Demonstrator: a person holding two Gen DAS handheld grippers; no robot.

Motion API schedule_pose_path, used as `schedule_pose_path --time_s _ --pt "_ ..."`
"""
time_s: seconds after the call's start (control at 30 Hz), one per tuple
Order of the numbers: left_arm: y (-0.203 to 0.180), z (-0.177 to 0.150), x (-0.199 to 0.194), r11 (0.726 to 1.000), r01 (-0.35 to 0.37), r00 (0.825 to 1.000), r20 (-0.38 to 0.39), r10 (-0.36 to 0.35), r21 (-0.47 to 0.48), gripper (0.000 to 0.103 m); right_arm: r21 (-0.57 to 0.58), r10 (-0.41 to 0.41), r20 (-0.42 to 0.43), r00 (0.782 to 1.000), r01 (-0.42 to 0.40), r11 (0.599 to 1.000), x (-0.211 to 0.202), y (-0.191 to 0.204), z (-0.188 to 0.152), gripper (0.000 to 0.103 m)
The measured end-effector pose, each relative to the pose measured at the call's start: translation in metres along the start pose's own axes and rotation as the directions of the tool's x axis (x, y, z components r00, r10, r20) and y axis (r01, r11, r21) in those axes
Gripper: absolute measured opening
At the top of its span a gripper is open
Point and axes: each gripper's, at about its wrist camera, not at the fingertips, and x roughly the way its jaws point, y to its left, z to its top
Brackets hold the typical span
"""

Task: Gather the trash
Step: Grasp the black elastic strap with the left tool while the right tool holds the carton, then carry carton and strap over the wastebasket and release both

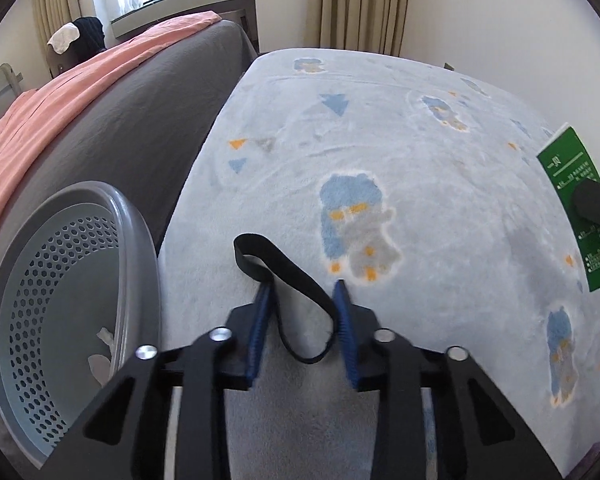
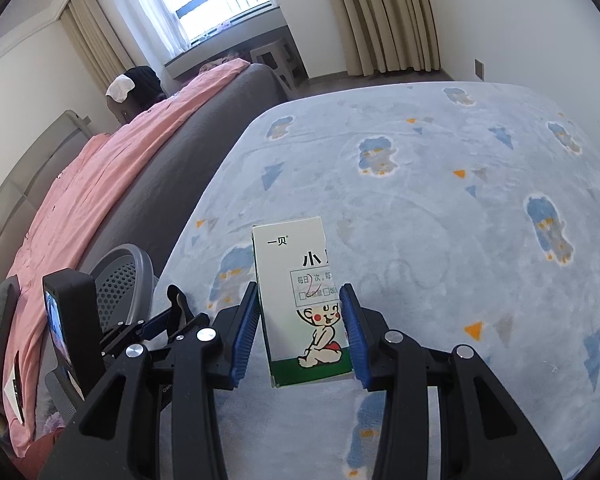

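Blue ribbed pads line both pairs of black tongs.

Left tongs [image 1: 302, 292]: angled steeply down over the rug, pads narrowed around a black strap [image 1: 284, 280], a flat woven band folded into loops. The band passes between the pads and touches both, though blur leaves the firmness of the grip unclear. One loop sticks out toward 11 o'clock past the tips.

Right tongs [image 2: 300, 296]: tilted down, clamped on the two long sides of a carton [image 2: 300, 300], a white rectangular card box with a green base band, printed characters and a cartoon child. The box stands nearly upright, lifted clear of the rug.

Rug [image 1: 380, 140]: pale blue plush pile with blue animal figures and orange and blue triangles.

Bin [image 1: 60, 288]: grey plastic, round, perforated inner wall, at 8 o'clock of the left tongs, touching the rug's edge; pale scraps lie inside.

Bed [image 1: 148, 92]: grey side panel, pink sheet on top, at 10 o'clock.

View differences: the left wrist camera alone shows the carton's green printed back at 3 o'clock and the bin's contents; the right wrist camera alone shows its white front, plus the left tongs from the side at 9 o'clock.
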Motion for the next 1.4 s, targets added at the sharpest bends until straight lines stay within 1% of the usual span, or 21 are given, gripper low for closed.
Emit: schedule_pose_path --time_s 0.07,0.17,0.27,0.5,0.57,0.7,0.8,0.93,1.03,1.23,1.3,1.4 --pt "-0.001 -0.003 -0.003 1.000 0.017 1.000 -0.002 -0.017 0.013 0.002 -0.004 0.002 -0.002 1.000 -0.002 1.000 0.001 0.002 0.000 0.040" --pt "0.002 -0.007 -0.012 0.999 0.033 0.999 0.012 -0.033 0.019 0.002 -0.025 0.005 0.008 1.000 -0.005 1.000 0.000 0.008 0.000 0.040" --pt "0.007 -0.011 -0.029 0.999 0.033 0.998 0.050 -0.035 0.025 0.002 -0.040 0.007 0.010 1.000 -0.007 0.999 0.001 0.015 0.000 0.040" --pt "0.039 -0.013 -0.067 1.000 -0.002 0.990 0.140 0.003 -0.011 0.002 -0.076 -0.001 0.006 1.000 0.002 0.997 0.009 0.036 -0.003 0.040" --pt "0.052 -0.014 -0.076 0.999 -0.027 0.987 0.156 0.031 -0.027 0.002 -0.090 0.008 0.008 1.000 -0.007 0.996 0.012 0.047 -0.004 0.040" --pt "0.086 -0.019 -0.091 0.994 -0.078 0.981 0.174 0.091 -0.081 0.002 -0.127 0.053 0.014 0.999 -0.051 0.991 0.015 0.077 -0.005 0.040" --pt "0.113 -0.024 -0.099 0.986 -0.109 0.975 0.179 0.130 -0.123 0.002 -0.155 0.093 0.003 0.996 -0.091 0.984 0.020 0.102 -0.006 0.040" --pt "0.143 -0.032 -0.101 0.975 -0.145 0.972 0.161 0.172 -0.171 0.002 -0.206 0.148 -0.014 0.989 -0.148 0.967 0.030 0.143 -0.009 0.040" --pt "0.163 -0.038 -0.104 0.965 -0.165 0.968 0.153 0.198 -0.205 0.002 -0.254 0.184 -0.043 0.982 -0.189 0.949 0.038 0.175 -0.010 0.040" --pt "0.191 -0.046 -0.109 0.950 -0.189 0.962 0.149 0.231 -0.249 0.002 -0.361 0.217 -0.091 0.972 -0.235 0.903 0.057 0.234 -0.014 0.040" --pt "0.200 -0.048 -0.110 0.944 -0.203 0.959 0.145 0.245 -0.259 0.002 -0.378 0.226 -0.102 0.969 -0.248 0.892 0.064 0.247 -0.014 0.040" --pt "0.212 -0.051 -0.108 0.937 -0.210 0.959 0.129 0.253 -0.280 0.002 -0.392 0.232 -0.119 0.965 -0.260 0.882 0.073 0.258 -0.016 0.040"
